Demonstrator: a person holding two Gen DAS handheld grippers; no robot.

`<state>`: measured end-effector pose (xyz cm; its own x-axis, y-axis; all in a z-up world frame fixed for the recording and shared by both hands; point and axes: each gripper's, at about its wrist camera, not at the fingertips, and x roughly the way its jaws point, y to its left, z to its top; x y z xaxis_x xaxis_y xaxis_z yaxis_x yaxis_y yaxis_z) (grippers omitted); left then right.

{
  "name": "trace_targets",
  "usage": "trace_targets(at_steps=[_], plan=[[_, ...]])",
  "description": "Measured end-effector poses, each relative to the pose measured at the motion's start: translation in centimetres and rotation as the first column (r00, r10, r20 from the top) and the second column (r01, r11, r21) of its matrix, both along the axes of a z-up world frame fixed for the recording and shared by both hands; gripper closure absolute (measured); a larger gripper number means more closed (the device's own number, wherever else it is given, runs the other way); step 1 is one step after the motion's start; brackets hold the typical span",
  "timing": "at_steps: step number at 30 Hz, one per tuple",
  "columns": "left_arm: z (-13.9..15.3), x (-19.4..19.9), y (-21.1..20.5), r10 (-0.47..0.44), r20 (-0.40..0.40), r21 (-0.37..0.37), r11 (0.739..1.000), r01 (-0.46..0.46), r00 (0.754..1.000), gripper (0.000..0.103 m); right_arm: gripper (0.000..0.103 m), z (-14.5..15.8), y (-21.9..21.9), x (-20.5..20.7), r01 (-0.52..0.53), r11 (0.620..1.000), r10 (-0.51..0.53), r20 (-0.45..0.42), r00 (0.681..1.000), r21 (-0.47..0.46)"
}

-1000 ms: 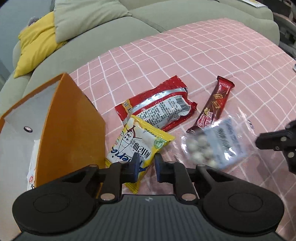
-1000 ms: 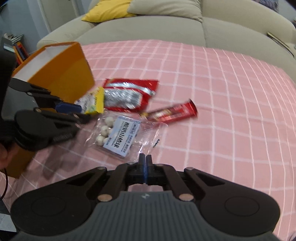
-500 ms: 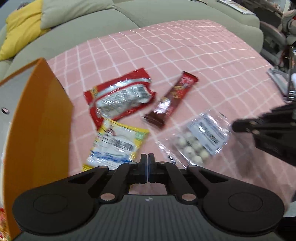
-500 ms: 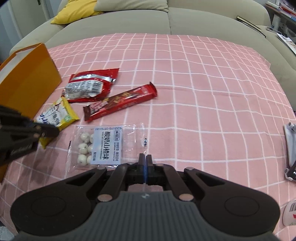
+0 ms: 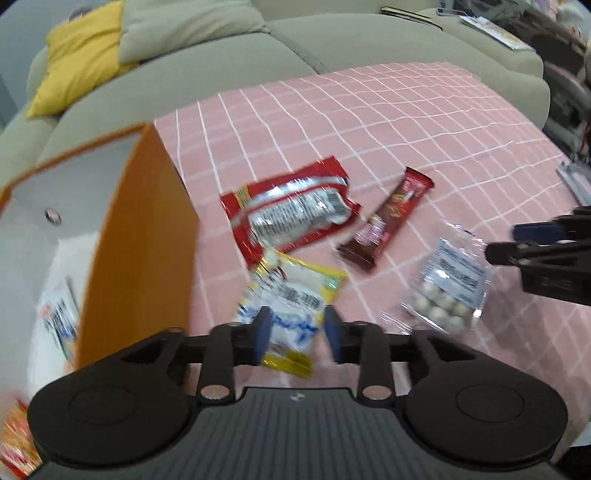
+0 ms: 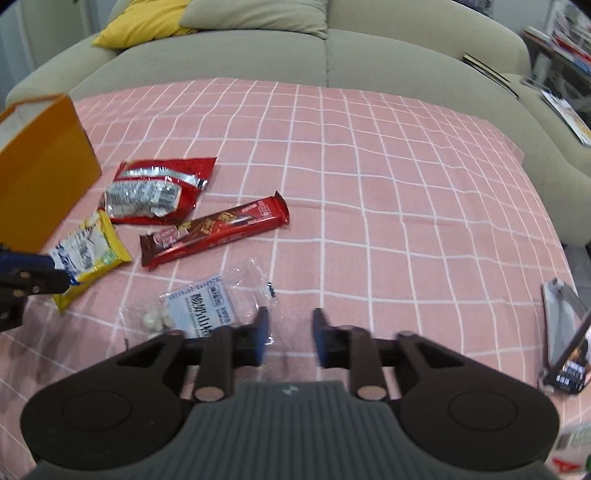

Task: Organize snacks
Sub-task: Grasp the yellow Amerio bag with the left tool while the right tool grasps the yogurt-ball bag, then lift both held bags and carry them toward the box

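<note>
Several snacks lie on the pink checked cloth (image 6: 369, 184): a yellow-white packet (image 5: 291, 295), a red foil packet (image 5: 291, 214), a brown-red chocolate bar (image 5: 388, 218) and a clear bag of white balls (image 5: 447, 288). An open orange box (image 5: 140, 240) stands to their left. My left gripper (image 5: 297, 326) hovers over the yellow-white packet's near end, jaws opening, pads clear of it. My right gripper (image 6: 290, 326) hovers by the clear bag (image 6: 199, 314), jaws opening over bare cloth, its left finger above the bag's right edge. Each gripper shows in the other's view, the right gripper (image 5: 504, 243) and the left gripper (image 6: 55, 273).
Packets lie inside the orange box (image 5: 59, 325). A grey-green sofa (image 6: 332, 48) with a yellow cushion (image 6: 147, 22) runs along the far side. A phone on a stand (image 6: 565, 332) sits at the cloth's right edge. Books (image 6: 569, 110) lie on the sofa's right arm.
Both grippers were shut half a second ago and now stand partly apart. The left view has swung back over the yellow-white packet. The right view has closed in on the clear bag.
</note>
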<state>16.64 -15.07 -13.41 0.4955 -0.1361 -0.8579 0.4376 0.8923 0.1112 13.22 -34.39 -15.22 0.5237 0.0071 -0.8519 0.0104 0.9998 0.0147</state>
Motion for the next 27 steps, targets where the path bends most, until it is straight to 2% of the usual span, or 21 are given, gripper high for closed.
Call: trace_targets(at_steps=[1, 5, 7, 11, 19, 24, 27], plan=[[0.0, 0.2, -0.1, -0.014, 0.011, 0.013, 1.000, 0.014, 1.000, 0.044, 0.059, 0.2, -0.1, -0.2, 0.028, 0.999, -0.028, -0.001, 1.000, 0.023], [-0.4, 0.9, -0.7, -0.079, 0.024, 0.069, 0.995, 0.077, 0.997, 0.027, 0.055, 0.4, 0.1, -1.0, 0.121, 0.977, -0.115, -0.042, 0.992, 0.178], [-1.0, 1.3, -0.9, -0.101, 0.012, 0.088, 0.991, 0.099, 0.995, 0.026, 0.045, 0.1, 0.6, -1.0, 0.159, 0.962, -0.148, -0.064, 0.987, 0.222], [-2.0, 2.0, -0.9, -0.111, -0.017, 0.115, 0.987, 0.112, 0.994, 0.023, 0.043, -1.0, 1.4, -0.2, 0.215, 0.934, -0.187, -0.120, 0.975, 0.286], [-3.3, 3.7, -1.5, -0.128, -0.039, 0.142, 0.981, 0.132, 0.991, 0.022, 0.043, -1.9, 2.1, 2.7, 0.179, 0.945, -0.151, -0.123, 0.981, 0.274], [-3.5, 4.5, -1.1, -0.088, -0.063, 0.079, 0.992, 0.093, 0.994, 0.022, 0.040, -2.2, 3.2, 3.6, 0.130, 0.966, -0.108, -0.107, 0.988, 0.224], [-3.6, 4.8, -0.4, -0.046, -0.088, 0.029, 0.998, 0.048, 0.995, 0.026, 0.038, -2.5, 3.7, 3.6, 0.115, 0.971, -0.097, -0.097, 0.991, 0.210]])
